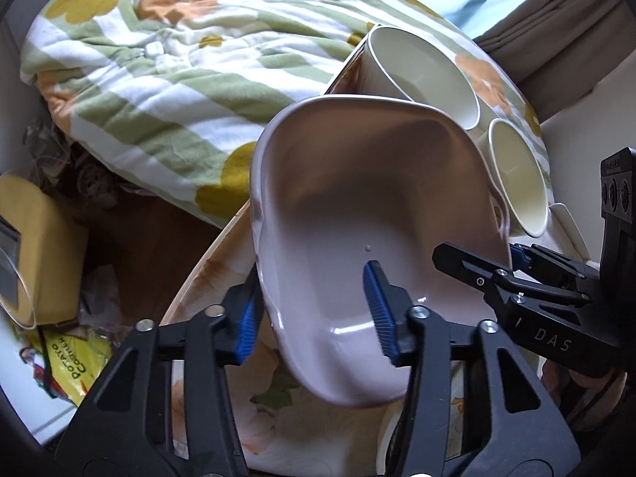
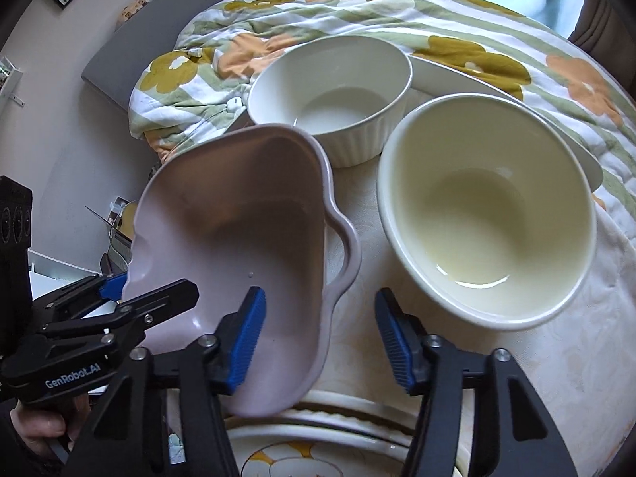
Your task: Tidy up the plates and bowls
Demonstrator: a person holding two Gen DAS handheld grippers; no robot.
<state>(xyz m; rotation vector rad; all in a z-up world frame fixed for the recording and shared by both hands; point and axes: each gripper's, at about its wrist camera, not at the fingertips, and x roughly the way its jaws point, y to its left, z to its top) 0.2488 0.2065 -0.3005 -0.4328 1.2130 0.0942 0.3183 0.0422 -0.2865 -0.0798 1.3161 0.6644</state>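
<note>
Left wrist view: caught the lilac handled dish [image 1: 357,183] tilted at centre frame, over the near edge of a round table [image 2: 536,357]. Found the left gripper [image 1: 310,298] partly closed astride the dish's wall at 6 o'clock, one blue pad inside the basin, the other against the outside. Could not tell whether the pads truly bit. Met the same doubt from the right wrist: showed the right gripper [image 2: 320,302] likewise partly closed across the opposite wall, just below the looped handle, inner pad in the basin, outer pad seemingly a little clear of the rim. Glimpsed a hand [image 2: 39,429] on the left tool's grip at 8 o'clock. Judged the sorting barely begun. Saw, in the right wrist frame, a ribbed white bowl [image 2: 330,91] at 12 o'clock and a larger cream bowl [image 2: 489,214] at 2 o'clock, side by side and not nested, with a white oval plate [image 2: 477,79] behind them. Noted stacked plates [image 2: 318,437] at 6 o'clock, partly under the dish's low end, the uppermost flowered. Reckoned that pile the only gathering done so far, with the dish to be set down and the bowls and oval plate to be grouped. Recorded a cream floral cloth on the table, a flower-print quilt [image 1: 159,79] heaped beyond it from 10 to 1 o'clock, brown curtains [image 1: 556,39] by a bright window at 2 o'clock, and a wooden floor cluttered with a yellow snack bag [image 1: 75,361] at 8 o'clock.
</note>
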